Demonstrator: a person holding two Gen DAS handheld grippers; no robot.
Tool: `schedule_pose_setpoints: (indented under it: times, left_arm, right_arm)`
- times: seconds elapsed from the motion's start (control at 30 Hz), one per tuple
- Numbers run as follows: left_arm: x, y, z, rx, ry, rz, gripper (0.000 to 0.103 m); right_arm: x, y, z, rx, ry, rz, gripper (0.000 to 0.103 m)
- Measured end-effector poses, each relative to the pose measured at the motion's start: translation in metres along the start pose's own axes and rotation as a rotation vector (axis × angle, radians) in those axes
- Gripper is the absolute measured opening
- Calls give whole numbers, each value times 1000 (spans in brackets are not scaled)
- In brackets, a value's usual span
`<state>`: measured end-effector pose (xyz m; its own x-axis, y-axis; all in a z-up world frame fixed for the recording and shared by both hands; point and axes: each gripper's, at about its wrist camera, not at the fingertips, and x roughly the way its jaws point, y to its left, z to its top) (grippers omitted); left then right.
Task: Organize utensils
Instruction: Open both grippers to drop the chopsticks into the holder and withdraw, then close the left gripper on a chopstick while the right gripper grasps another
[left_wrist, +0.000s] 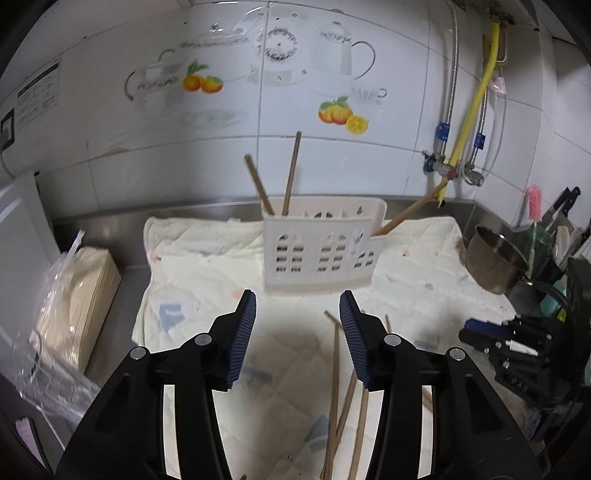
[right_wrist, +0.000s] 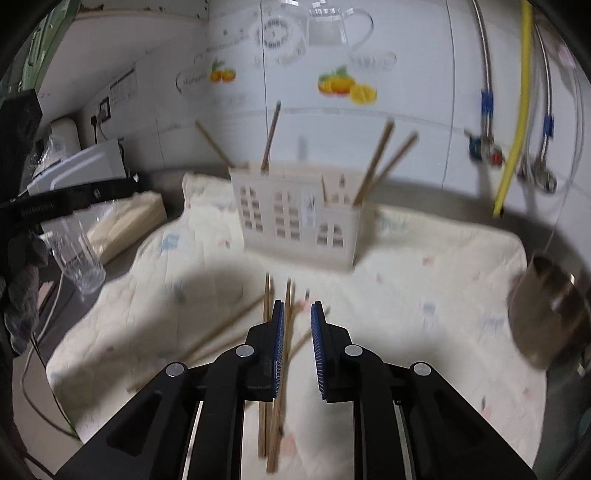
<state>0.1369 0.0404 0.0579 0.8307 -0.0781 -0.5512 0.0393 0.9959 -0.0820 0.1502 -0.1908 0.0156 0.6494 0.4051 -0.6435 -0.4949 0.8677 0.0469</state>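
A cream plastic utensil holder with window-shaped cut-outs stands on a quilted cloth; wooden chopsticks stick up out of it. It also shows in the right wrist view. Several loose chopsticks lie on the cloth in front of it. My left gripper is open and empty, just short of the holder. My right gripper is open above the loose chopsticks, holding nothing; it also shows in the left wrist view at the right.
A steel pot stands right of the cloth, with a rack of knives and brushes behind it. A bagged pack lies left of the cloth. A clear glass stands at the left. Pipes run down the tiled wall.
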Motion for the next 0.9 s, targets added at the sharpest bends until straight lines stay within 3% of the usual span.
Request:
schedule_pose_setpoints:
  times: [0.37, 0.9]
  left_arm:
    - [1, 7, -39, -32, 44, 23, 50]
    - [10, 2, -82, -21, 150, -15, 50]
  right_arm:
    - [25, 6, -58, 39, 136, 31, 15]
    - [46, 7, -74, 42, 200, 31, 14]
